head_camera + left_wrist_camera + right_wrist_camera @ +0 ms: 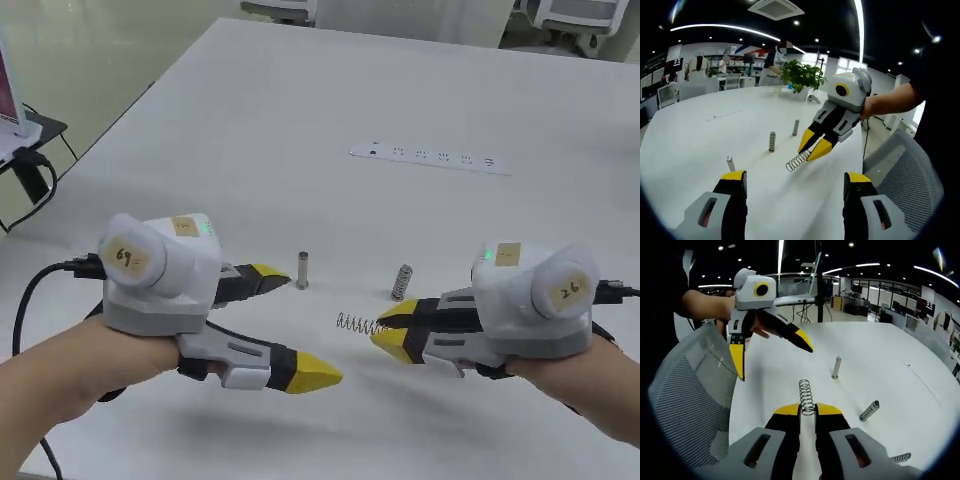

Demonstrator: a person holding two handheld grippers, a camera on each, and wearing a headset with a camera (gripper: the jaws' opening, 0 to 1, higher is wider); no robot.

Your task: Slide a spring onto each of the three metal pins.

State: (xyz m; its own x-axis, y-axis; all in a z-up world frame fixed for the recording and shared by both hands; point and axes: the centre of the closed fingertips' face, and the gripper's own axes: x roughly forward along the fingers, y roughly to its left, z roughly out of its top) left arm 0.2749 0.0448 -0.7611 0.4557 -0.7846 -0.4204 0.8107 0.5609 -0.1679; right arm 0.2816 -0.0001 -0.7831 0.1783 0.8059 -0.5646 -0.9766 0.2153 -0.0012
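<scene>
On the white table (300, 120) a bare metal pin (302, 270) stands upright. To its right is a pin wearing a spring (402, 282). My right gripper (392, 327) is shut on one end of a loose spring (355, 323), which sticks out level toward the left, a little right of the bare pin. In the right gripper view the spring (806, 396) rises from the closed jaws, with the bare pin (836, 367) beyond and two sprung pins (869, 410) (900, 457) to the right. My left gripper (292, 322) hangs open and holds nothing, its upper tip close to the bare pin.
A white power strip (430, 157) lies farther back on the table. A mesh office chair (690, 405) stands at the table's near edge. A potted plant (800, 75) sits at the far end. A cable (30, 290) trails off the left gripper.
</scene>
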